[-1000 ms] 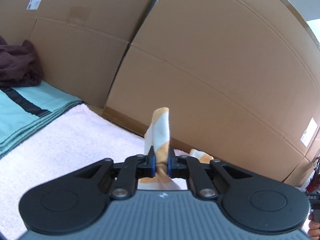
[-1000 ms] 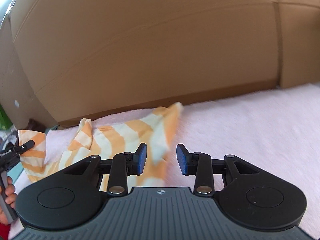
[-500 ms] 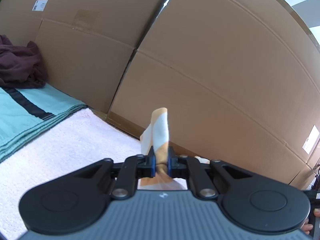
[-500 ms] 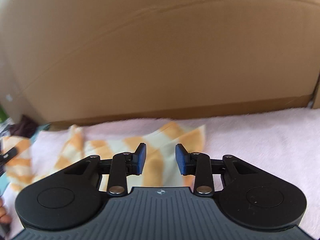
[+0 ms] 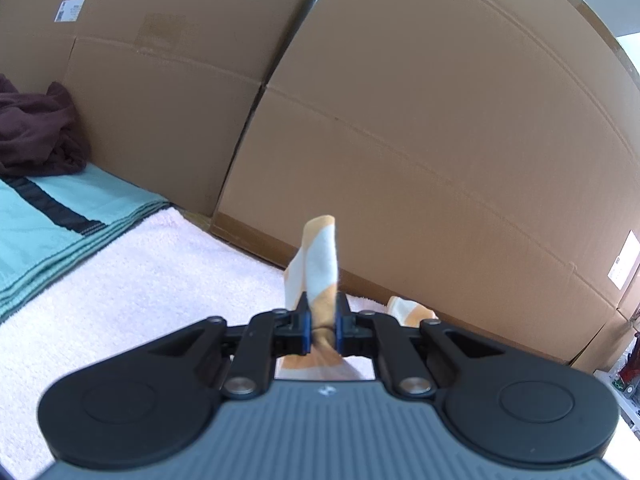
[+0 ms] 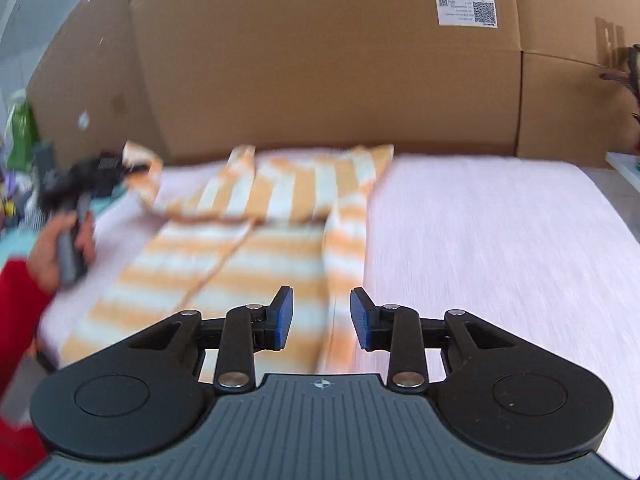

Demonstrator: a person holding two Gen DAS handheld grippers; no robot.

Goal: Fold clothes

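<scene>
An orange-and-white striped garment [image 6: 260, 240] lies partly folded on the pink towel surface [image 6: 500, 240], blurred in the right wrist view. My right gripper [image 6: 320, 312] hovers open above its near right edge, and nothing is pressed between the pads. My left gripper [image 5: 322, 312] is shut on a bunched corner of the striped garment [image 5: 320, 256], which sticks up between the fingers. In the right wrist view the left gripper [image 6: 80, 184] appears at the far left, lifting that corner, held by a hand [image 6: 52, 256] in a red sleeve.
Tall cardboard boxes [image 5: 440, 140] wall off the back of the surface. A folded teal cloth [image 5: 40, 232] with a dark stripe and a crumpled maroon garment [image 5: 36, 132] lie at the left. A white ledge [image 6: 624, 164] stands at the far right edge.
My right gripper has drawn back from the garment's far corner, so the whole striped garment now shows ahead of it. The left gripper kept still with its grip on the corner.
</scene>
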